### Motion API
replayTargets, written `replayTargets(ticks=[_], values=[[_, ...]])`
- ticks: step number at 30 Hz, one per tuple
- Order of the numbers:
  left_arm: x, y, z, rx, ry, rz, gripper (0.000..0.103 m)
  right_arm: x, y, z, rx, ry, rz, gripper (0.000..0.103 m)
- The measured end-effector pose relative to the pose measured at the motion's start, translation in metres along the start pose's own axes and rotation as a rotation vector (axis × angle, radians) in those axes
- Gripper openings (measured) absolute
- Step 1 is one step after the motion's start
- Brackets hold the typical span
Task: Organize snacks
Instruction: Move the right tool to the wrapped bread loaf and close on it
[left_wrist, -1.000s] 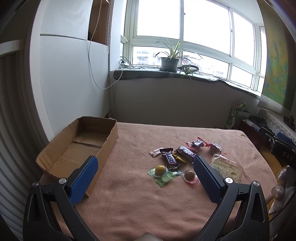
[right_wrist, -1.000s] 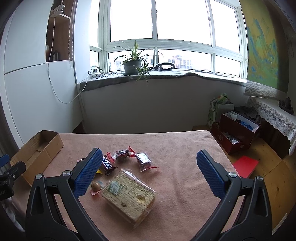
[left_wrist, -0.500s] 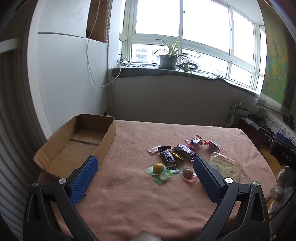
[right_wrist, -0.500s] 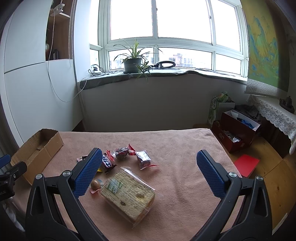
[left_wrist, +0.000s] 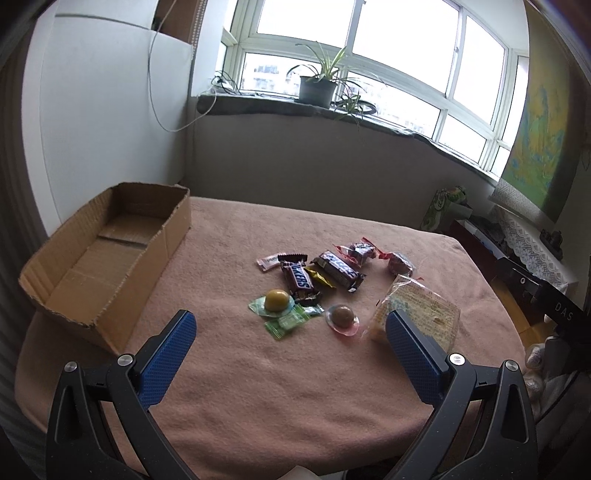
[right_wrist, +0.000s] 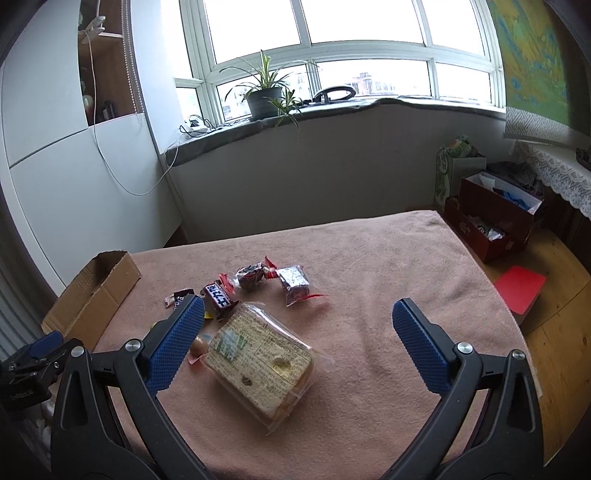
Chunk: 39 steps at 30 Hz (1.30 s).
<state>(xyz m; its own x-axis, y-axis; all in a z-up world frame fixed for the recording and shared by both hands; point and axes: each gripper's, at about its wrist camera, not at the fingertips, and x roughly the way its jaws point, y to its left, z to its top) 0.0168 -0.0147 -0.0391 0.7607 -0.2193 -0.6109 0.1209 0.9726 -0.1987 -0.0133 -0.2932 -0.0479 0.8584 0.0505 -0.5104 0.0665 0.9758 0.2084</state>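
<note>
Both hand-held grippers hang spread wide and empty above the near edge of the pink-clothed table (left_wrist: 280, 387): the left hand-held gripper (left_wrist: 291, 332) faces the small wrapped sweets (left_wrist: 295, 295), the right hand-held gripper (right_wrist: 299, 325) the clear-bagged sliced bread (right_wrist: 258, 362). The open brown cardboard box (left_wrist: 110, 243) waits empty at far left, presumably their destination.

Open cardboard box (left_wrist: 107, 251), upright, far left on the cloth. Loose wrapped snacks (left_wrist: 314, 280) clustered centre; bagged bread loaf (right_wrist: 258, 358) lies flat at right, nearest.
</note>
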Motion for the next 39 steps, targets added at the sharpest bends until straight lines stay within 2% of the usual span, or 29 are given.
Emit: replayTargets(ticks=[1,5,8,10,15,20,22,27,30,32,33,34,39], values=[[0.002,0.001,-0.002,-0.008,0.011,-0.005,0.097,0.001,-0.003,-0.002,0.012,0.009,0.012,0.103],[0.014,0.003,-0.011,-0.026,0.063,-0.028,0.093,0.011,-0.016,-0.003,0.052,0.047,0.073,0.103],[0.02,0.001,-0.015,-0.04,0.095,-0.071,0.089,0.023,-0.022,0.0,0.075,0.093,0.136,0.103],[0.025,-0.002,-0.017,-0.054,0.118,-0.111,0.082,0.032,-0.025,0.002,0.08,0.124,0.171,0.103],[0.042,-0.018,-0.023,-0.083,0.187,-0.203,0.081,0.055,-0.027,0.006,0.065,0.203,0.267,0.103],[0.061,-0.042,-0.026,-0.073,0.241,-0.264,0.079,0.088,-0.031,0.008,0.064,0.297,0.321,0.103],[0.069,-0.05,-0.027,-0.068,0.261,-0.276,0.076,0.1,-0.029,0.007,0.052,0.33,0.336,0.097],[0.088,-0.062,-0.029,-0.082,0.321,-0.304,0.072,0.124,-0.031,0.001,0.055,0.398,0.357,0.094],[0.097,-0.067,-0.031,-0.088,0.347,-0.317,0.071,0.129,-0.032,-0.005,0.071,0.431,0.386,0.087],[0.107,-0.07,-0.031,-0.079,0.354,-0.313,0.07,0.13,-0.031,-0.01,0.082,0.451,0.416,0.079],[0.108,-0.072,-0.031,-0.074,0.357,-0.313,0.066,0.13,-0.03,-0.013,0.083,0.458,0.42,0.075],[0.108,-0.073,-0.031,-0.071,0.36,-0.314,0.062,0.128,-0.029,-0.015,0.079,0.457,0.421,0.074],[0.106,-0.074,-0.031,-0.075,0.34,-0.332,0.056,0.117,-0.025,-0.023,0.088,0.454,0.431,0.067]])
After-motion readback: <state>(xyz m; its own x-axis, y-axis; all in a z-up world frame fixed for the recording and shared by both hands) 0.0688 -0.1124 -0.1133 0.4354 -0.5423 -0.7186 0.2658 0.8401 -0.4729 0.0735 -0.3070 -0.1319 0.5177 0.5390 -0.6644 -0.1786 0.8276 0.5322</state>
